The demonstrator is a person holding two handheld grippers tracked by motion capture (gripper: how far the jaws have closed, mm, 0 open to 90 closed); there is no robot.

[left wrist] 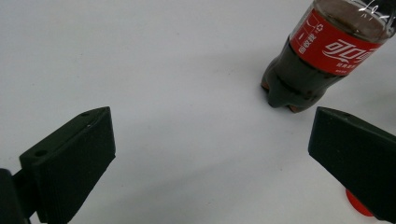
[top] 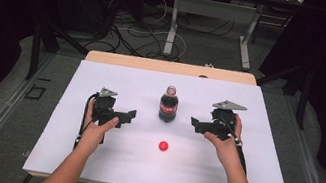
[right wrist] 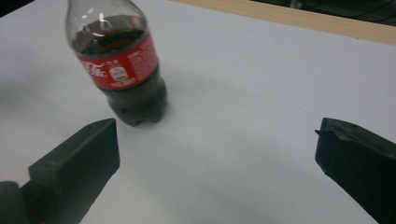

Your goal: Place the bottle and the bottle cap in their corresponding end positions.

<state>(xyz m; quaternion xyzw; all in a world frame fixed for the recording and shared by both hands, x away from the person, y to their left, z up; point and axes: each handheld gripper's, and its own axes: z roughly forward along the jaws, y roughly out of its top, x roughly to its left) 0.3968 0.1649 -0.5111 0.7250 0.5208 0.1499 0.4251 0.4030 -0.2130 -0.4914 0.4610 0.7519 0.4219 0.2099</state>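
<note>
Nearest the person, a small round red plastic cap point(top: 163, 146) lay alone on the white-covered counter point(top: 103, 162), between the two forearms. Just beyond it, the left claw point(top: 129, 116) and the right claw point(top: 194, 123) both gaped wide with nothing between their black jaws, each aimed inward from its own side. Farther back, between them and clear of both, the uncapped clear plastic cola bottle with the red label point(top: 168, 105) stood upright mid-counter.
</note>
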